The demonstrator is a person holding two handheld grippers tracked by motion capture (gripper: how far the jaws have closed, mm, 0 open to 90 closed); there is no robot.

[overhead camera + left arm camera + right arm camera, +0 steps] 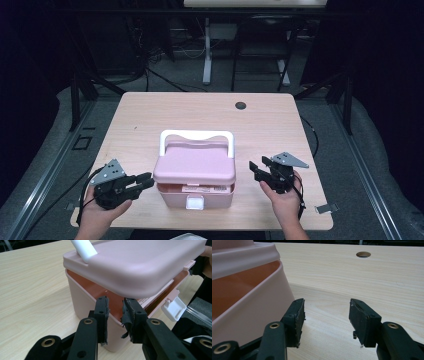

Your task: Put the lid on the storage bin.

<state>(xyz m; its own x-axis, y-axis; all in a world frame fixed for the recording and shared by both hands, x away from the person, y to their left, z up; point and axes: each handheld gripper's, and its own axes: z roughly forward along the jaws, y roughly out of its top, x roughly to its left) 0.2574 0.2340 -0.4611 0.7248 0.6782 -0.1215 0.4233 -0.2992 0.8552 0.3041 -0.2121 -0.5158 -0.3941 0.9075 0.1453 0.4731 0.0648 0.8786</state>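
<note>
A pink box (176, 196) with a white handle (196, 135) stands at the table's near middle. Its lid (195, 165) is lifted a little at the front, and the white latch (194, 202) hangs loose. My left gripper (147, 180) lies level at the box's left side, jaws pointing at it. In the left gripper view these jaws (115, 300) stand a small gap apart just before the box rim (82, 282), under the raised lid (140, 265), with nothing pinched. My right gripper (253, 170) is open beside the box's right wall (259, 312), its jaws (327, 302) over bare wood.
The light wooden table (150, 115) has a round cable hole (241, 105) at the far right, seen as a hole (363, 254) in the right gripper view too. Something with a label shows inside the box's front gap (200, 188). Dark floor, cables and desk legs lie beyond.
</note>
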